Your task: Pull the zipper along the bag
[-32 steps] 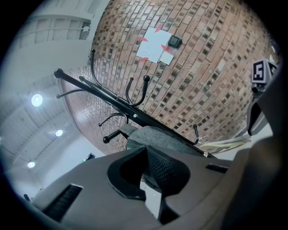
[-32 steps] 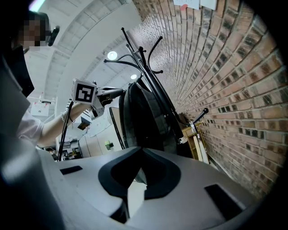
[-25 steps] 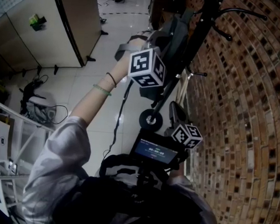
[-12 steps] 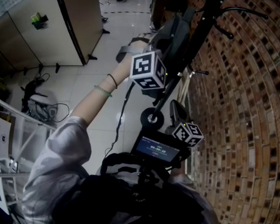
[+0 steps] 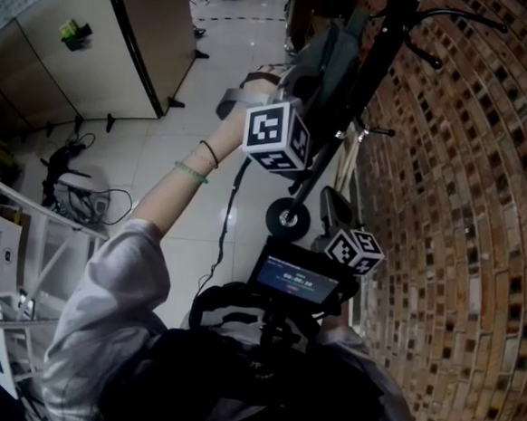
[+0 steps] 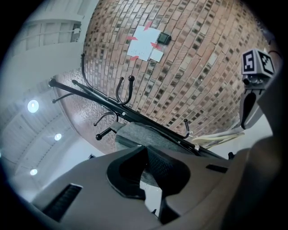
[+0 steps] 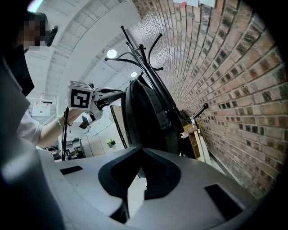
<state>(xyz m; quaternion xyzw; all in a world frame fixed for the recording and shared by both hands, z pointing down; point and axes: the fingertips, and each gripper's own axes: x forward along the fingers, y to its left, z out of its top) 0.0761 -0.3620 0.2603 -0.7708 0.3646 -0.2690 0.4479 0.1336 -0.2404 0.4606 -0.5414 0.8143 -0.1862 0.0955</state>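
While the bag hangs on the black coat rack, on the rack's side away from the brick wall, we see both grippers aimed toward it. We judge the bag soft and light. It is grey fabric hanging free, likely to swing and bunch when the zipper is tugged. The small pull tab is therefore the place to pinch, with the fabric near it steadied. The zipper itself is too small to make out in any view.

Our left gripper is carried on an arm stretched out toward the bag's upper part, pointing level. Its jaws meet at the tips, and we cannot tell whether anything thin sits between them. Our right gripper is held low, close to the body and well apart from the bag. Its jaws are closed on nothing.
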